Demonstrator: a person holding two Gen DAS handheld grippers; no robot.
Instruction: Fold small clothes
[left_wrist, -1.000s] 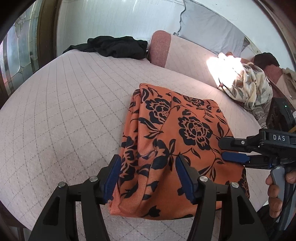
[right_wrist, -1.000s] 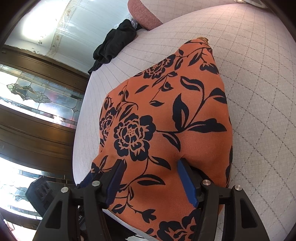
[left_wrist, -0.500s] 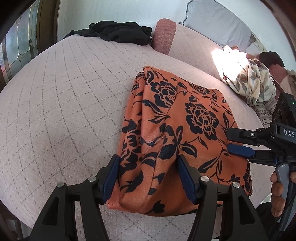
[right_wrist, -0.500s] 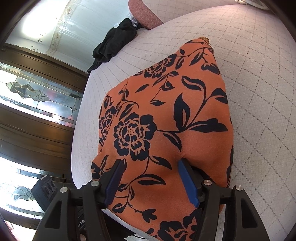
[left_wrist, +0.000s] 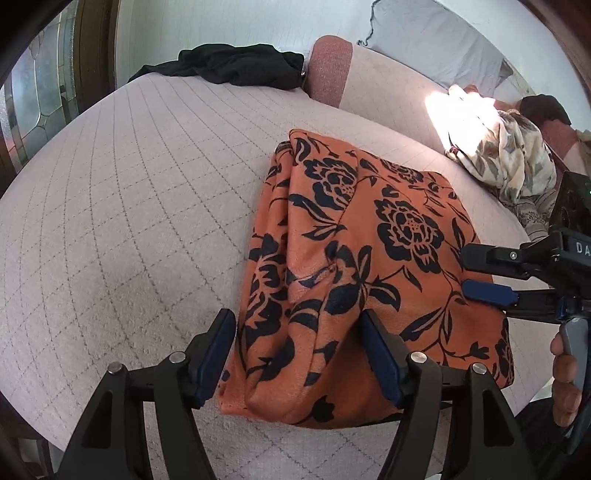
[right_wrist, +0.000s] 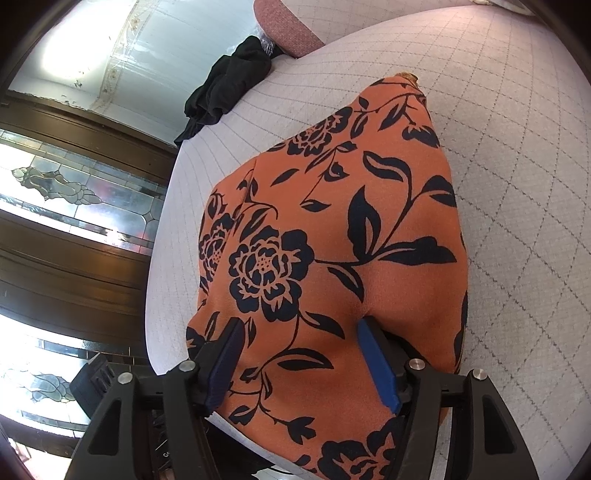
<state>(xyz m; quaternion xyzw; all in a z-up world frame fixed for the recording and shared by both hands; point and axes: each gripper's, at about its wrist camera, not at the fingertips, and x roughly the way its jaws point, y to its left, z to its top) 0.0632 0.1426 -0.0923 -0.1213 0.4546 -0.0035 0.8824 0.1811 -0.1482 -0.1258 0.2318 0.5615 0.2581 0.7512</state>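
Observation:
An orange garment with dark floral print (left_wrist: 369, 258) lies folded into a rough rectangle on the pale quilted bed (left_wrist: 129, 221). My left gripper (left_wrist: 297, 321) straddles its near left corner. Its jaws are opening, and the cloth sits loose between them with a small gap at the left pad (left_wrist: 214, 354). My right gripper (right_wrist: 300, 325) stands open over the garment (right_wrist: 332, 221) at its near right edge, and its right pad (right_wrist: 376, 365) dents the fabric. From the left wrist view the right gripper (left_wrist: 466, 270) reaches in sideways over that edge, held by a hand (left_wrist: 563, 380).
A black garment (left_wrist: 236, 68) lies at the bed's far side beside a pink cushion (left_wrist: 328, 70). A cream leaf-print cloth (left_wrist: 506, 155) is heaped at the far right below a grey pillow (left_wrist: 424, 48). Wooden doors with leaded glass (right_wrist: 74, 192) stand past the bed's left edge.
My left gripper's jaws have spread a little, so the left pad now stands off the garment's corner. The right gripper has stayed where it was.

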